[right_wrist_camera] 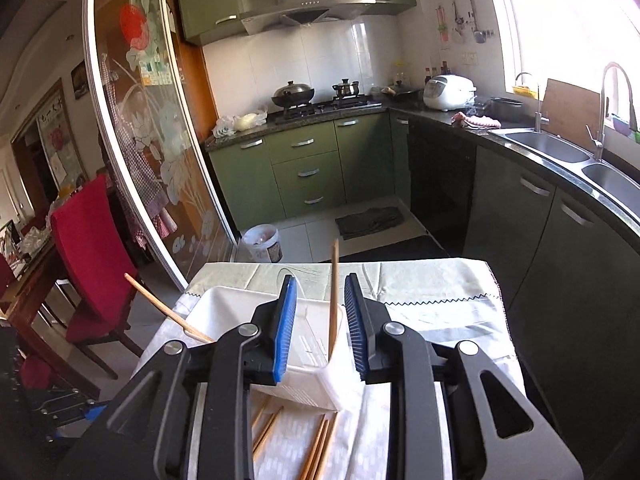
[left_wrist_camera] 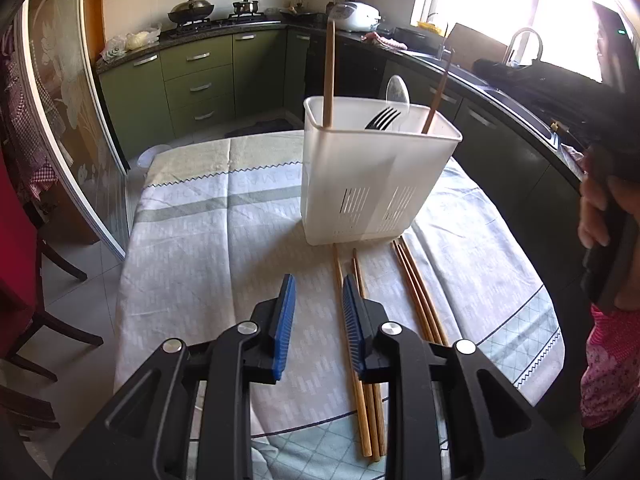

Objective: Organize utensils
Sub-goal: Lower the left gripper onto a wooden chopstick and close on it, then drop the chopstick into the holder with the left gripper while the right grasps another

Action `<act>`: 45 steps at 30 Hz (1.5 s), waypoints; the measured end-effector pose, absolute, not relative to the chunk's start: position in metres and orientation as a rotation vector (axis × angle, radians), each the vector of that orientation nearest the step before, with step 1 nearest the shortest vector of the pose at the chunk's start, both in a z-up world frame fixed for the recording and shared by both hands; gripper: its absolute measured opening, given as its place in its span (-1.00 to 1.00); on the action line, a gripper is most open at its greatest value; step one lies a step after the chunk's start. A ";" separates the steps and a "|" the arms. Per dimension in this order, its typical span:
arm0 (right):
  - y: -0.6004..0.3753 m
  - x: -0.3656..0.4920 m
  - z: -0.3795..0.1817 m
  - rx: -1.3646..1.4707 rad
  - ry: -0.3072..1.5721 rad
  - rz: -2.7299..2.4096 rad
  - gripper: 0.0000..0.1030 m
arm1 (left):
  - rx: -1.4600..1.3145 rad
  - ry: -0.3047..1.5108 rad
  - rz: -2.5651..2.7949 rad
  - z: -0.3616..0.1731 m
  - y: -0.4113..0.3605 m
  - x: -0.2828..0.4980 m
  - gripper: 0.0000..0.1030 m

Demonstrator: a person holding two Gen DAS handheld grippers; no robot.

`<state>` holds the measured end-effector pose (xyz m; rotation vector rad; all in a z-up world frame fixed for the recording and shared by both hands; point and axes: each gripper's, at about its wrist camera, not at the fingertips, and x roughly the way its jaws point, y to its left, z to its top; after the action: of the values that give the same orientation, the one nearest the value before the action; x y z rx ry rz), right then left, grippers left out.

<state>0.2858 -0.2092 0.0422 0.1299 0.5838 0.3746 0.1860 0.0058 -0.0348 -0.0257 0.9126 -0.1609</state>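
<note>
A white plastic utensil holder (left_wrist_camera: 372, 172) stands on the table. It holds two upright wooden chopsticks (left_wrist_camera: 329, 76), a dark fork (left_wrist_camera: 384, 118) and a spoon (left_wrist_camera: 397, 90). Several wooden chopsticks (left_wrist_camera: 416, 292) lie on the cloth in front of it. My left gripper (left_wrist_camera: 319, 300) is open and empty above the cloth, its right finger over two of the lying chopsticks. My right gripper (right_wrist_camera: 320, 316) is open and empty, high above the holder (right_wrist_camera: 312, 344); an upright chopstick (right_wrist_camera: 333, 300) shows between its fingers without touching them. Loose chopsticks (right_wrist_camera: 316, 444) lie below.
The table carries a pale patterned cloth (left_wrist_camera: 208, 240). Green kitchen cabinets (right_wrist_camera: 304, 172), a stove with pots (right_wrist_camera: 316, 98) and a sink (right_wrist_camera: 560, 148) are beyond. A red chair (right_wrist_camera: 92, 248) and a sliding glass door (right_wrist_camera: 148, 140) are to the left. The person's other hand (left_wrist_camera: 604, 216) is at the right.
</note>
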 end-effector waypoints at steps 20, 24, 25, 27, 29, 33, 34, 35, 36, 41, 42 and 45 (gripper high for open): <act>-0.321 0.143 -0.045 0.317 0.701 0.391 -0.35 | 0.031 1.208 -0.106 -0.132 -0.038 0.263 -0.56; -0.323 0.141 -0.045 0.329 0.701 0.398 -0.35 | 0.035 1.233 -0.116 -0.137 -0.044 0.267 -0.56; -0.323 0.141 -0.044 0.331 0.701 0.399 -0.34 | 0.040 1.233 -0.112 -0.137 -0.045 0.268 -0.58; -0.323 0.141 -0.045 0.336 0.705 0.405 -0.35 | 0.042 1.239 -0.108 -0.140 -0.048 0.270 -0.70; -0.321 0.141 -0.043 0.337 0.706 0.407 -0.35 | 0.035 1.247 -0.107 -0.142 -0.049 0.272 -0.79; -0.323 0.145 -0.044 0.346 0.713 0.409 -0.34 | 0.025 1.231 -0.098 -0.142 -0.051 0.272 -0.88; -0.322 0.146 -0.044 0.347 0.715 0.409 -0.34 | 0.016 1.228 -0.099 -0.142 -0.051 0.271 -0.88; -0.322 0.146 -0.044 0.347 0.717 0.411 -0.34 | 0.007 1.224 -0.099 -0.142 -0.051 0.270 -0.88; -0.321 0.147 -0.045 0.346 0.721 0.412 -0.34 | 0.001 1.217 -0.099 -0.142 -0.050 0.269 -0.88; -0.319 0.153 -0.051 0.348 0.742 0.417 -0.34 | -0.016 1.108 -0.089 -0.119 -0.035 0.245 -0.89; -0.318 0.154 -0.052 0.348 0.746 0.418 -0.34 | -0.016 1.075 -0.084 -0.111 -0.032 0.239 -0.89; -0.314 0.156 -0.054 0.341 0.757 0.427 -0.34 | -0.023 0.980 -0.079 -0.085 -0.024 0.216 -0.89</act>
<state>0.1556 -0.3136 -0.0544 0.3409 0.7568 0.4270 0.2164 -0.0243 -0.0854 -0.0231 0.9796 -0.0794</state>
